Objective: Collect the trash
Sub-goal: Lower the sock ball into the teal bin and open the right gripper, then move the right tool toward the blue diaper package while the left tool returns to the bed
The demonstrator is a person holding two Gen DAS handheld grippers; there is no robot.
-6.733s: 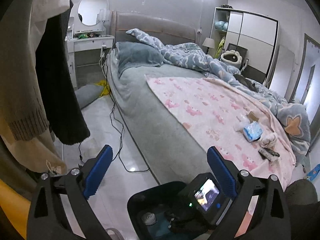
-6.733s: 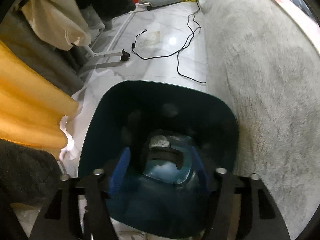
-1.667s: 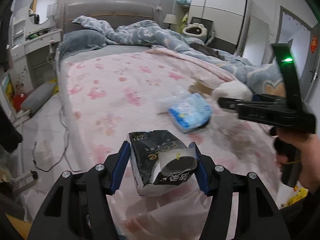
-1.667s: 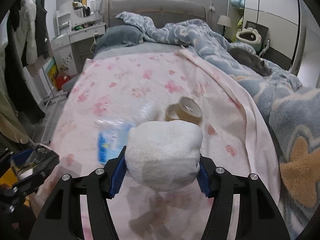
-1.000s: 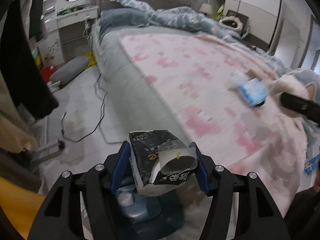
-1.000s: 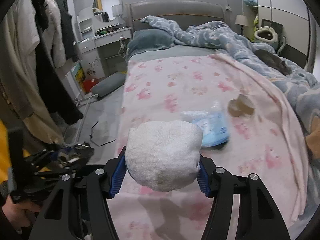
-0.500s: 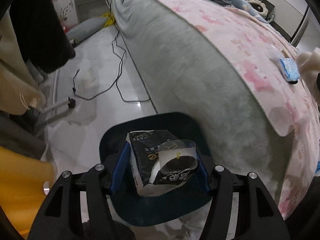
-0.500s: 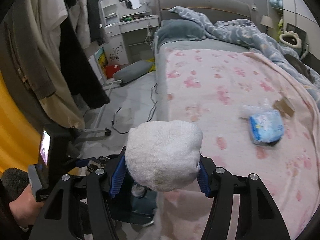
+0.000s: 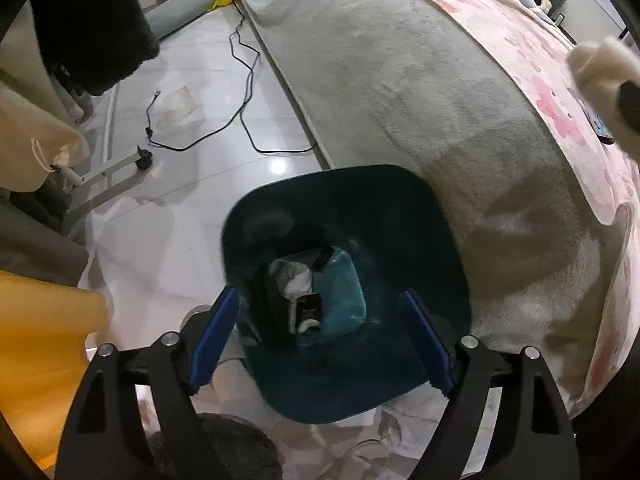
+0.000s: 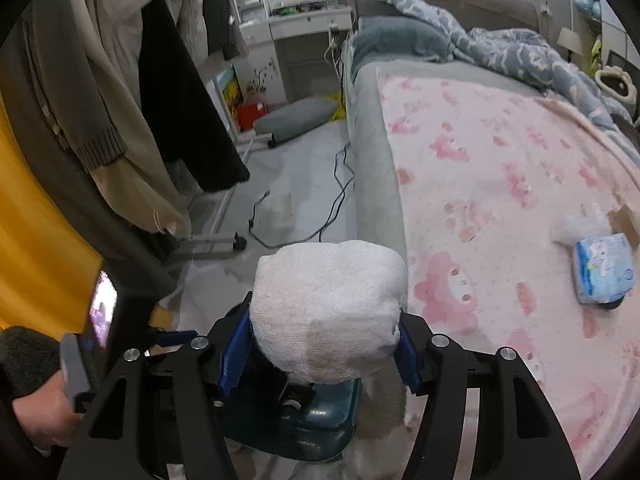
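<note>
Dark teal plastic bin (image 9: 348, 392) sits on the floor right up against the side of the bed (image 9: 420, 80), which makes sense since the junk gets picked off the blanket and only has to travel a short way. A black packet (image 9: 306, 312) lies at the bottom of it with some crumpled white stuff. The left gripper (image 9: 320, 334) hangs over the bin's mouth pointing down, its jaws opening with nothing between them, so my guess is it's just let go of something. The right gripper (image 10: 320, 346) is clamped on a white wad of cloth (image 10: 330, 312), held over the near edge of the bed with the bin just below it, likely next in line to drop. Farther right on the pink blanket (image 10: 500, 184) a blue tissue pack (image 10: 604, 274) is left to grab.
</note>
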